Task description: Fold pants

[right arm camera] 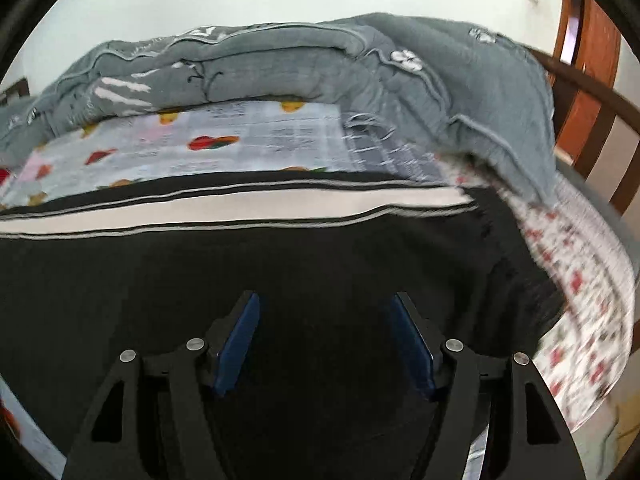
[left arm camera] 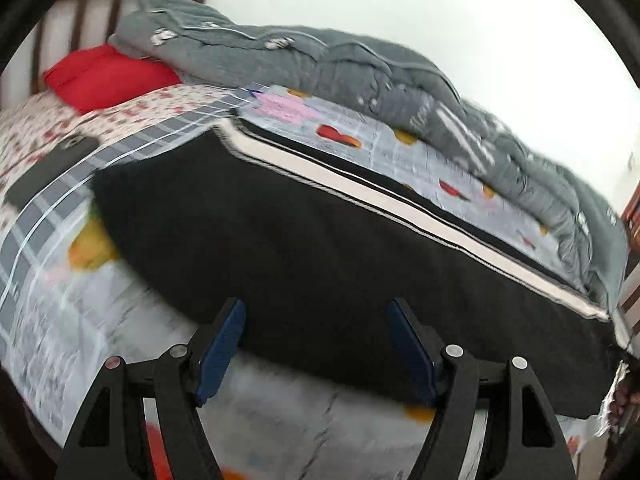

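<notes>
Black pants [left arm camera: 304,248] with a white side stripe [left arm camera: 360,192] lie flat across a patterned bed sheet [left arm camera: 60,320]. In the left wrist view my left gripper [left arm camera: 316,312] hovers over their near edge, open, with nothing between its blue pads [left arm camera: 222,344]. The right wrist view shows the same pants [right arm camera: 280,264] filling the lower half, the stripe [right arm camera: 224,210] running along their far side. My right gripper [right arm camera: 324,304] stands open above the black cloth, its blue pads [right arm camera: 240,340] apart and gripping nothing.
A rumpled grey quilt [left arm camera: 360,68] is heaped along the far side of the bed by the white wall. A red pillow [left arm camera: 108,76] sits near the wooden headboard [left arm camera: 84,12], and a dark phone [left arm camera: 52,168] lies on the sheet at left. A wooden door [right arm camera: 584,40] shows at right.
</notes>
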A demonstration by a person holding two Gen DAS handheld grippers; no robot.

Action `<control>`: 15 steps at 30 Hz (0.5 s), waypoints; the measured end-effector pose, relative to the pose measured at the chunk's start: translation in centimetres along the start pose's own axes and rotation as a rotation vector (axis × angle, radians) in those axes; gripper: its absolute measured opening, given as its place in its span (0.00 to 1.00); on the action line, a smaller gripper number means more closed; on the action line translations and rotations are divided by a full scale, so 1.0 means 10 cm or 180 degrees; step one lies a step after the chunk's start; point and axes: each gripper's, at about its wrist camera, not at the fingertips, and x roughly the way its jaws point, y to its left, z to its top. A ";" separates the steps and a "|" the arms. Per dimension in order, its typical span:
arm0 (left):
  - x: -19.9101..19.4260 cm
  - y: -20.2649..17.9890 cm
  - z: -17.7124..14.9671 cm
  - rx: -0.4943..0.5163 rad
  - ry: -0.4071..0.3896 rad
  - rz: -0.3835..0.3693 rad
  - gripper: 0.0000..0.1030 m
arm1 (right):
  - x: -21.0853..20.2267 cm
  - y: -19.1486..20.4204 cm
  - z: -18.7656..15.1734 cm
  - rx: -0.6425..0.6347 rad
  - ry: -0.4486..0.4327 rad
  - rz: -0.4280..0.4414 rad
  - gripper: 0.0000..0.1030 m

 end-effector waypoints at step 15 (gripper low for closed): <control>0.26 1.17 0.40 -0.1239 -0.0219 -0.0333 0.67 | -0.60 0.57 -0.24 -0.0113 -0.0155 0.0068 0.65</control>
